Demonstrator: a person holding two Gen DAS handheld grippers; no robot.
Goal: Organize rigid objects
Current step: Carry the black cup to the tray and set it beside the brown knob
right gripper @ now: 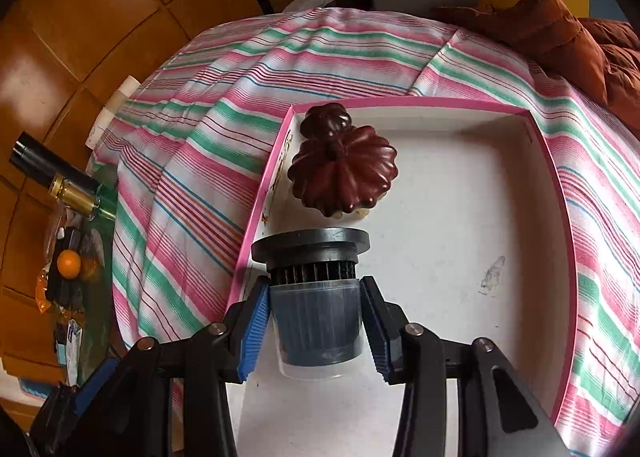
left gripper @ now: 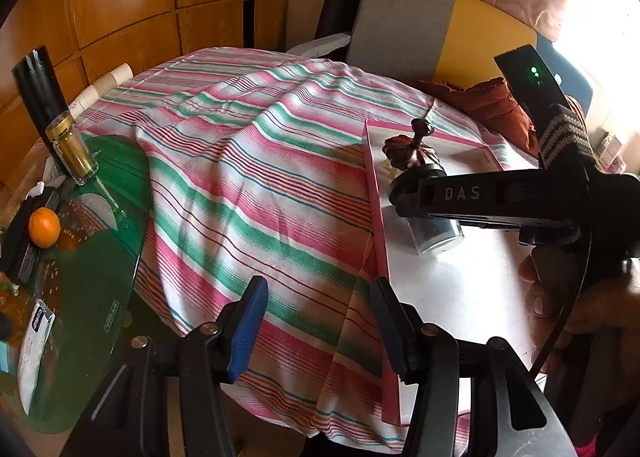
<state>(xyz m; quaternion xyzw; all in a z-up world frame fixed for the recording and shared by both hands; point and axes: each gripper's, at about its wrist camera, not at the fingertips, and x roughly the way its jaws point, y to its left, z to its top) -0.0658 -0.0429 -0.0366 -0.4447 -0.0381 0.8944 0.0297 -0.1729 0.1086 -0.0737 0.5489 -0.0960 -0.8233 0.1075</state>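
A dark pleated filter in a clear cup with a black cap (right gripper: pixel 316 309) sits between the blue pads of my right gripper (right gripper: pixel 316 321), which is shut on its sides. It hangs low over the white floor of the pink-rimmed box (right gripper: pixel 400 102), near the box's left wall. Just beyond it stands a dark red pumpkin-shaped pot (right gripper: pixel 344 177) with a smaller pumpkin piece (right gripper: pixel 326 121) behind. In the left wrist view the filter (left gripper: pixel 436 235) shows under the right gripper (left gripper: pixel 416 205). My left gripper (left gripper: pixel 320 321) is open over the striped cloth (left gripper: pixel 240 161), beside the box's wall (left gripper: pixel 376 209).
On a green glass table (left gripper: pixel 96 257) to the left stand a gold-filled jar (left gripper: pixel 74 153), a black cylinder (left gripper: pixel 38 93), an orange (left gripper: pixel 44 227) and small packets. A stack of paper cups (left gripper: pixel 104 87) lies at the cloth's far edge. A rust jacket (left gripper: pixel 492 105) lies behind the box.
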